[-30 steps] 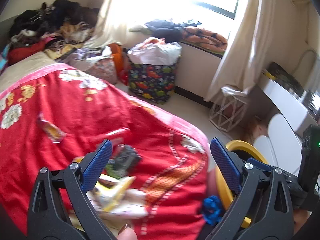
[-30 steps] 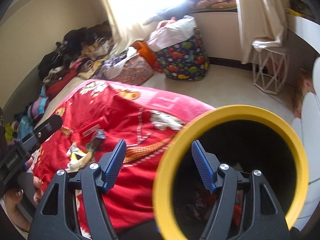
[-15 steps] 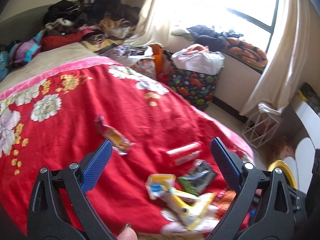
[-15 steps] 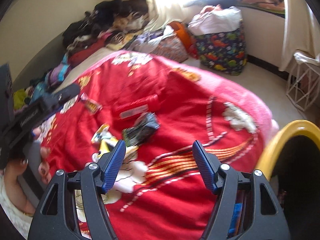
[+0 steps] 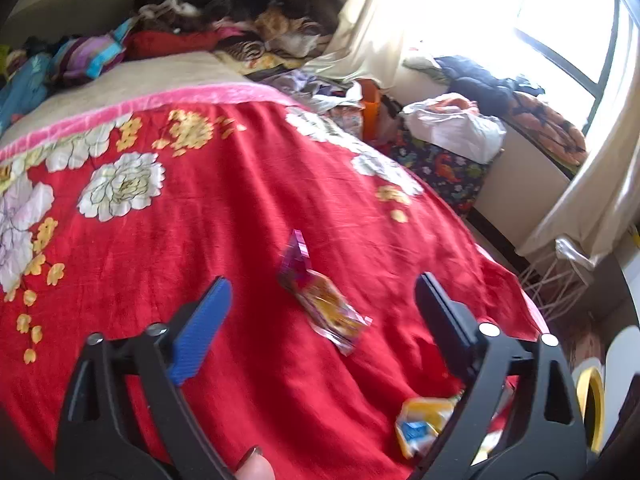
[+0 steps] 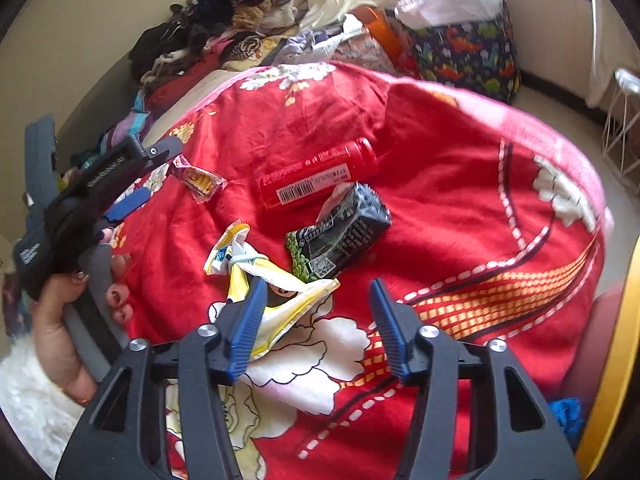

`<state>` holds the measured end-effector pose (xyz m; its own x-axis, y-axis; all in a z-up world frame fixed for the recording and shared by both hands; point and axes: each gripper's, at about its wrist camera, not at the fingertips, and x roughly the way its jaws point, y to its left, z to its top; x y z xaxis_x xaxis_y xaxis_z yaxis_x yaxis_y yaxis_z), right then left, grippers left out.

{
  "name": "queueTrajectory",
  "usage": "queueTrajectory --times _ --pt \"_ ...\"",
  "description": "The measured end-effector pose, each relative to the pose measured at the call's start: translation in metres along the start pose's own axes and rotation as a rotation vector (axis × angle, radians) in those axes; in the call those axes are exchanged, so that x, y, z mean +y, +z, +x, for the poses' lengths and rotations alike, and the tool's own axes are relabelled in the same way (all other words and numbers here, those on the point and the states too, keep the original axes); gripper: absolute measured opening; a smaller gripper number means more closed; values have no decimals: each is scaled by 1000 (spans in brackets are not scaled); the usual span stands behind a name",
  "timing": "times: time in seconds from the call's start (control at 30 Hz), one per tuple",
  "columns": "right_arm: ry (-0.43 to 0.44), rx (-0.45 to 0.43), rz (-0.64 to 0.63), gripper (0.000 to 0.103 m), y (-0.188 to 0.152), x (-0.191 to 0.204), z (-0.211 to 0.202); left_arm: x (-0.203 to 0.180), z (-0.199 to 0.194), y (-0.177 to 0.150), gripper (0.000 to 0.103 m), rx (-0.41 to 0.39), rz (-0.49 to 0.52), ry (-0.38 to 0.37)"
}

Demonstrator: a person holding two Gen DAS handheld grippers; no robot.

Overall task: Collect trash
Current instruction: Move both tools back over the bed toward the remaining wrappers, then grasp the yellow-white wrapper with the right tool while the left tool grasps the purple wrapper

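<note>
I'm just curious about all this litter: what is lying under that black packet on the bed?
The black packet lies on the red blanket, its near end overlapping the crumpled yellow wrapper. Whatever is beneath its middle is covered.

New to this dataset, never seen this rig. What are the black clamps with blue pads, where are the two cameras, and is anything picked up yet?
No robot here: a person holds a handheld clamp in each hand, with a fisheye camera on each looking along its jaws.

The left view shows the left gripper over a red floral blanket, with a pink and yellow snack wrapper lying between its closing jaws, not touched.

The right view shows the right gripper above a yellow and white wrapper, a dark packet and a red bottle. Its jaws are closing too; nothing is gripped. At left there, the person's hand holds the left gripper. The yellow rim is probably the trash bin.
</note>
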<state>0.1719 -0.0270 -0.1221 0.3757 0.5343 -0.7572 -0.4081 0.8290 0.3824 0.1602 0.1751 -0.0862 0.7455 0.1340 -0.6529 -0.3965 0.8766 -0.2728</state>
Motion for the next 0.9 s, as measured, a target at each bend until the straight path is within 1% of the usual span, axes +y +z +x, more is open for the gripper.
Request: queueTrajectory --times 0.03,0.07,0.1,0.13,0.17,0.2,0.23,0.27,0.3,0.33,0.4,0.57,0.67,0.9 --pt "11 9 10 37 -1 -1 2 4 5 2 76 8 -15 8" --pt "19 17 16 34 -2 -2 3 7 8 3 71 15 -28 8" --pt "24 23 18 30 -3 -2 3 12 12 5 69 22 -49 4" --pt "22 21 13 29 -4 -2 2 14 14 5 67 25 -62 0" --pt "22 19 7 26 -5 -1 2 14 17 5 63 30 -71 -3" --pt "22 16 -1 20 -6 0 0 16 21 5 57 42 -85 -6" --pt "25 11 -7 18 -6 1 -2 16 23 5 54 50 -93 -8" --pt "30 8 -10 17 -7 1 -4 17 26 4 49 61 -101 -10" --pt "36 6 -12 14 -8 1 -5 16 29 3 43 69 -106 -10" --pt "42 4 -15 13 -8 1 -7 16 31 2 40 75 -108 -11" --pt "48 -6 -27 10 -10 1 -13 14 32 -1 26 86 -112 -8" --pt "69 -31 -50 8 -18 2 -30 10 26 -9 24 86 -99 -22" --pt "72 -41 -48 7 -23 -2 -40 5 17 -16 23 88 -89 -43" --pt "79 -60 -21 4 -34 -15 -61 -15 -8 -34 22 88 -33 -87"
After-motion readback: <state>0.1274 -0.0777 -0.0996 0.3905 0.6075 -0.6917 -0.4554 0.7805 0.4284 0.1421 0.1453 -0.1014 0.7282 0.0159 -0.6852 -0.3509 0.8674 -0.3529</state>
